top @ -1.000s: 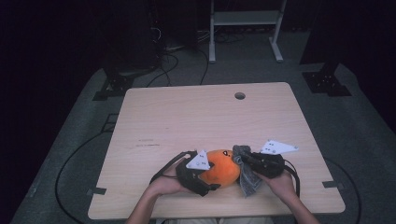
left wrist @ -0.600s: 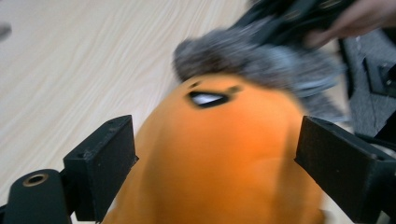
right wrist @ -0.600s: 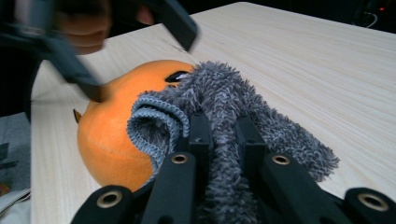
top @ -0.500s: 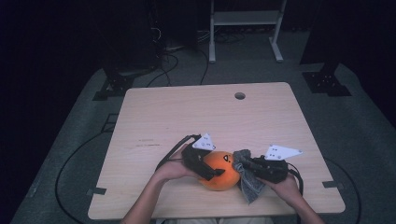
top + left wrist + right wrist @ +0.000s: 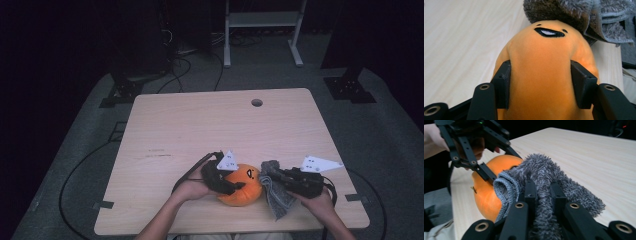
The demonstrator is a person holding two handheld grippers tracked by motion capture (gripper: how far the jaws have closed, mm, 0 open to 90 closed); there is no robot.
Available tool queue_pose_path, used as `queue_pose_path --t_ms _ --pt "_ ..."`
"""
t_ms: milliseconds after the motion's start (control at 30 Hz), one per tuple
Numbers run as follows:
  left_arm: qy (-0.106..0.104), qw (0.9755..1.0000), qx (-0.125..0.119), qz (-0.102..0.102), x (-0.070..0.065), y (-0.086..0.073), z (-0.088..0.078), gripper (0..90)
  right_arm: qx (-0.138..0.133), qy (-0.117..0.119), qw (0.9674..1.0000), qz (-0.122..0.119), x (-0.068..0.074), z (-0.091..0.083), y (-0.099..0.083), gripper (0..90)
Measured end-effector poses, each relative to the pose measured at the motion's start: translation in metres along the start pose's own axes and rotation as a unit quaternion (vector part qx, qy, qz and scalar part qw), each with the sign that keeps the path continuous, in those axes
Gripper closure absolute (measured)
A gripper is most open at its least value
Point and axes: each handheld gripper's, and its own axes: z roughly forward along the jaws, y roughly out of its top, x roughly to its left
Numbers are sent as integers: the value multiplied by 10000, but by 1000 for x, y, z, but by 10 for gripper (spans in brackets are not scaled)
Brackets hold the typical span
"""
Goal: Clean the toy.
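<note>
Evidently the left gripper (image 5: 540,82) has just clamped the toy (image 5: 541,75) steady near the desk's near edge while the right gripper (image 5: 544,192), gripping the cloth (image 5: 544,170), wipes it.

Dim room, grey floor (image 5: 400,150), white rack (image 5: 262,20)

Bench (image 5: 200,135): pale wood-grain top, rounded corners, one round cable hole (image 5: 257,102) near the far edge, small dark print at mid-left. Grey floor mat (image 5: 90,145) beneath, with tape marks. Black cables (image 5: 187,67) trail across the floor behind. White metal stand (image 5: 262,22) at the far side. Black bases (image 5: 120,92) and (image 5: 348,89) flank the far corners. Surroundings dark.
</note>
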Motion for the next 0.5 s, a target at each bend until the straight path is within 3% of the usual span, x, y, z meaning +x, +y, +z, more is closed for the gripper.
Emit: queue_pose_path --t_ms 133,167,200,233,267,300,333,367,400,500 --pt "189 9998 36 103 3 4 -1 433 52 -203 9998 -60 -3 -9 1 790" --pt "293 9995 35 124 5 5 -1 432 141 -389 9990 -195 -6 -13 -1 788" --pt "376 9992 46 117 8 6 -1 432 141 -389 9990 -195 -6 -13 -1 788" --pt "467 9988 54 118 11 7 -2 426 263 -565 9978 -217 -12 -17 -3 787" --pt "582 9983 36 92 16 8 -3 424 305 -676 9970 -214 -16 -19 -5 785" --pt "907 9959 45 48 24 10 -3 422 367 -780 9960 -219 -21 -21 -6 782" --pt "907 9959 45 48 24 10 -3 416 419 -846 9954 -185 -25 -22 -8 779" --pt "1079 9941 67 9 34 12 -1 412 441 -867 9952 -127 -29 -23 -9 779" --pt "1079 9941 67 9 34 12 -1 410 476 -922 9945 -115 -32 -23 -11 779" --pt "1258 9919 116 -101 53 13 5 404 645 -1046 9924 -111 -39 -18 -15 765"
